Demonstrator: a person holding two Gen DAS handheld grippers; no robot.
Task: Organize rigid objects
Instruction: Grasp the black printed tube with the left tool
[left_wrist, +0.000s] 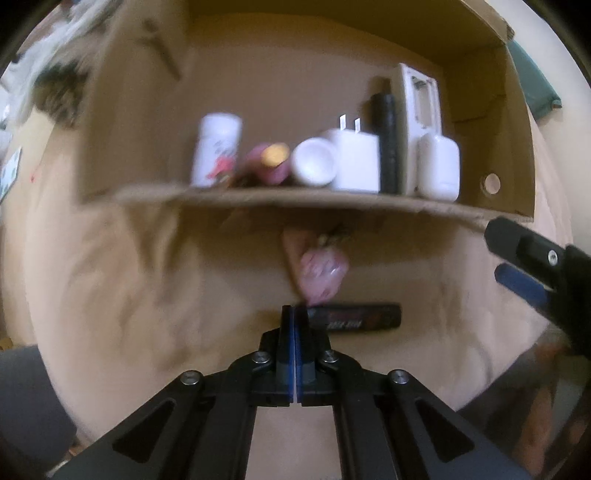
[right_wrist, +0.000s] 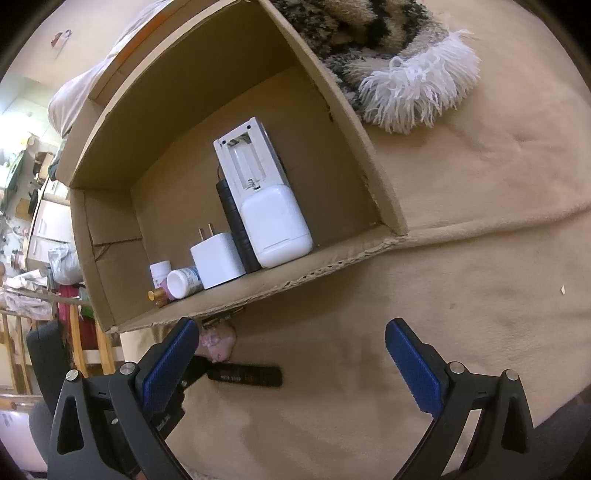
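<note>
open brown cardboard box (right_wrist: 369, 155): seven items | outside: one flat black bar (left_wrist: 364, 316), one pink figure (left_wrist: 320, 271) | left gripper (left_wrist: 295, 314) closed, empty | right gripper (right_wrist: 291, 354) wide open | shaggy rug (right_wrist: 399, 55): clear in right view only

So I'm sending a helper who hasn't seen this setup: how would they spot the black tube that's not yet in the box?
Find the open cardboard box on the tan blanket. Just outside its torn front edge lies a small pink item, and nearer than that the black tube. It lies flat on the blanket, dark with printed lettering, unlike the black cylinder inside the box.
</note>
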